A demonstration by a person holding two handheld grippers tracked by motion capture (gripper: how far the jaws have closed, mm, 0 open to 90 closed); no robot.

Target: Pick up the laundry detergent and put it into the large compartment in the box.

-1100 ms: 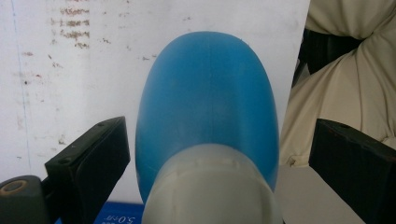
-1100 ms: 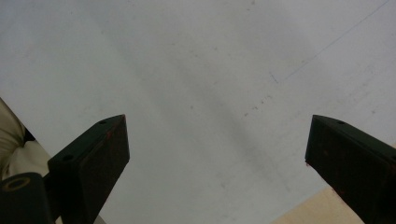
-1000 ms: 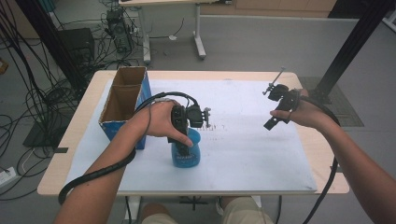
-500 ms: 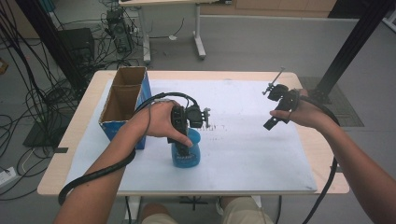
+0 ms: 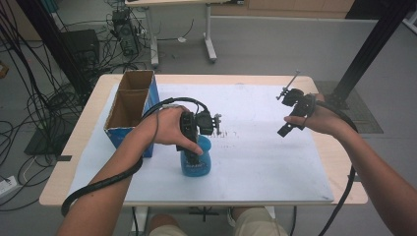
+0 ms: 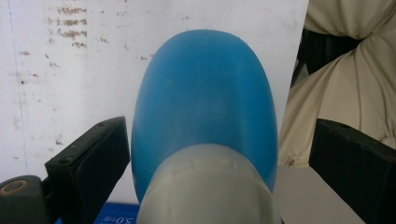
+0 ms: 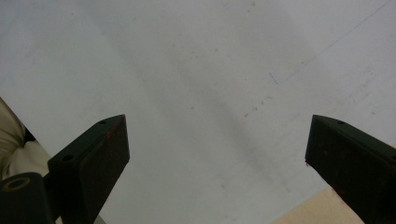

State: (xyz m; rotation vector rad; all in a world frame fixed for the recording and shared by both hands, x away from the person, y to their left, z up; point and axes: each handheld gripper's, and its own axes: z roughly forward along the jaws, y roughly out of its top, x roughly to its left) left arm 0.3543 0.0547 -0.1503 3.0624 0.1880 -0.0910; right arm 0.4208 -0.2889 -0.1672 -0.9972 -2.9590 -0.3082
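A blue plastic bottle point(image 5: 197, 161) with a pale translucent neck stands on the white sheet point(image 5: 260, 162) near the table's front. My left gripper point(image 5: 194, 143) points down over it, held in the person's left hand. In the left gripper view the bottle point(image 6: 205, 93) sits between the two black jaws of the left gripper point(image 6: 219, 127), which stand wide apart, the left one close to it and the right one with a clear gap. My right gripper point(image 5: 285, 114) hovers above the sheet's right side. In its own view the right gripper point(image 7: 215, 122) is open over bare white sheet.
An open cardboard box point(image 5: 130, 105) with blue sides stands at the left of the wooden table point(image 5: 339, 162). Smudges mark the sheet behind the bottle. Cables trail from both grippers along the forearms. The person's pale trousers point(image 6: 355, 70) show past the table's front edge.
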